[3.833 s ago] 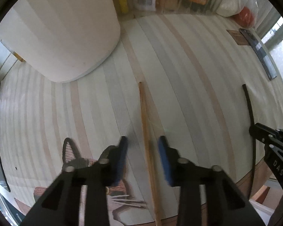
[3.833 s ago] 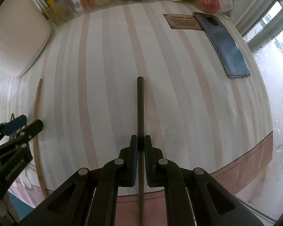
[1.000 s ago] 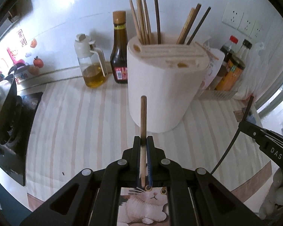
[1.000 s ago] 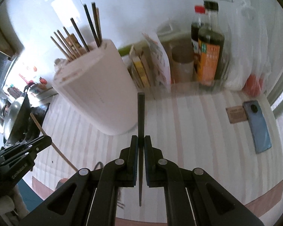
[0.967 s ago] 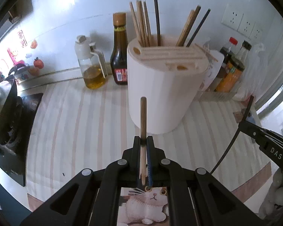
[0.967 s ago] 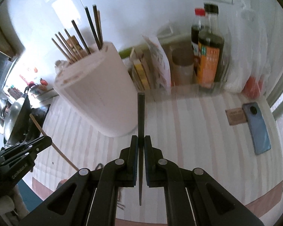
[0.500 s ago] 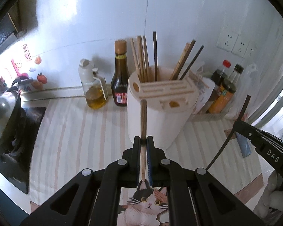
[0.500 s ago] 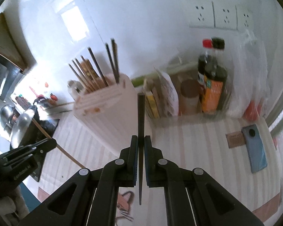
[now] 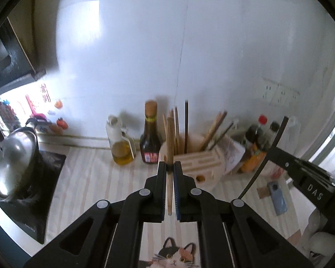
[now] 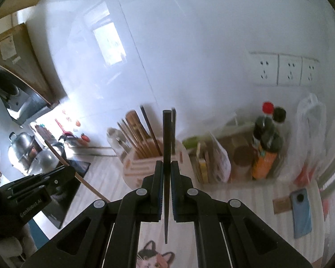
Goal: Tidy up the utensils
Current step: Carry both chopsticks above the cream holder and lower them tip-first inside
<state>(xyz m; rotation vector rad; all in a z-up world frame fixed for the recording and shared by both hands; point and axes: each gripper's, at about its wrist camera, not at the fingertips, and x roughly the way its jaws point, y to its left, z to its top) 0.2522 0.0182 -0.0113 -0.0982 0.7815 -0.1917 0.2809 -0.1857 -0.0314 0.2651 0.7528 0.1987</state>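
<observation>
My left gripper [image 9: 170,167] is shut on a light wooden chopstick [image 9: 169,140], held upright high above the counter. My right gripper [image 10: 166,167] is shut on a black chopstick [image 10: 166,138], also upright. The white round utensil holder [image 9: 203,169] with a slotted wooden top stands below and ahead, with several chopsticks standing in it. It also shows in the right wrist view [image 10: 143,165]. The right gripper and its black chopstick [image 9: 263,158] show at the right of the left wrist view. The left gripper [image 10: 42,183] with its wooden chopstick [image 10: 78,174] shows at the left of the right wrist view.
A dark sauce bottle [image 9: 150,136] and an oil cruet [image 9: 121,145] stand left of the holder. A clear bin with bottles [image 10: 265,143] and packets is to its right. A blue phone [image 10: 301,212] lies on the striped counter. A stove with a metal pot [image 9: 13,156] is far left.
Both grippers have lifted higher and tilted up with their chopsticks, so the holder looks smaller and lower and more wall shows. The grips have not changed.
</observation>
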